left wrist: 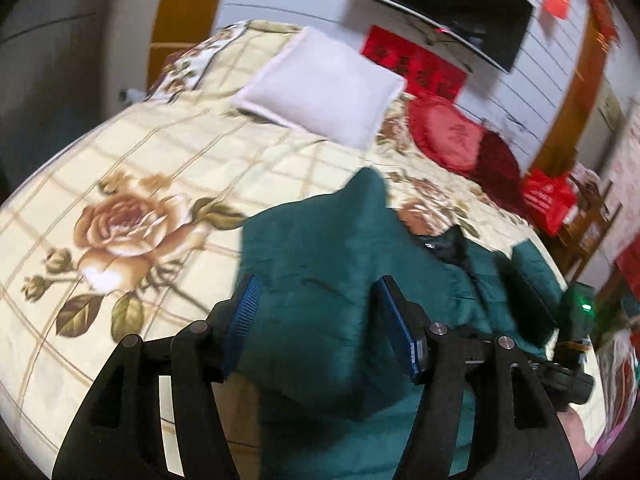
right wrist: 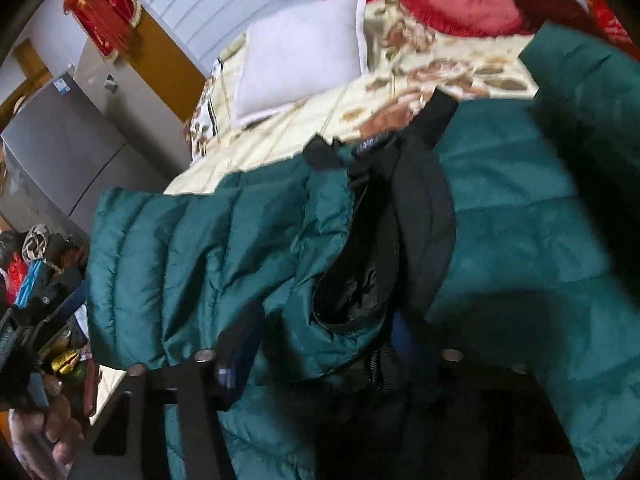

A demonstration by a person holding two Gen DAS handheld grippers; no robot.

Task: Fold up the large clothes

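A dark green puffer jacket (left wrist: 320, 264) with black lining and collar (right wrist: 400, 216) lies on a floral bedspread (left wrist: 120, 184). My left gripper (left wrist: 316, 304) is open, its blue-padded fingers (left wrist: 244, 316) spread above a folded green panel of the jacket. My right gripper (right wrist: 320, 344) sits low over the jacket (right wrist: 520, 208). Green fabric near the collar opening drapes over its fingers and hides the tips. In the left wrist view the right gripper's black body (left wrist: 576, 328) shows at the jacket's right side.
A white pillow (left wrist: 324, 84) and a red round cushion (left wrist: 444, 136) lie at the head of the bed. A dark TV (left wrist: 452, 8) hangs on the wall. A grey fridge (right wrist: 68, 152) and a cluttered shelf (right wrist: 40, 280) stand beside the bed.
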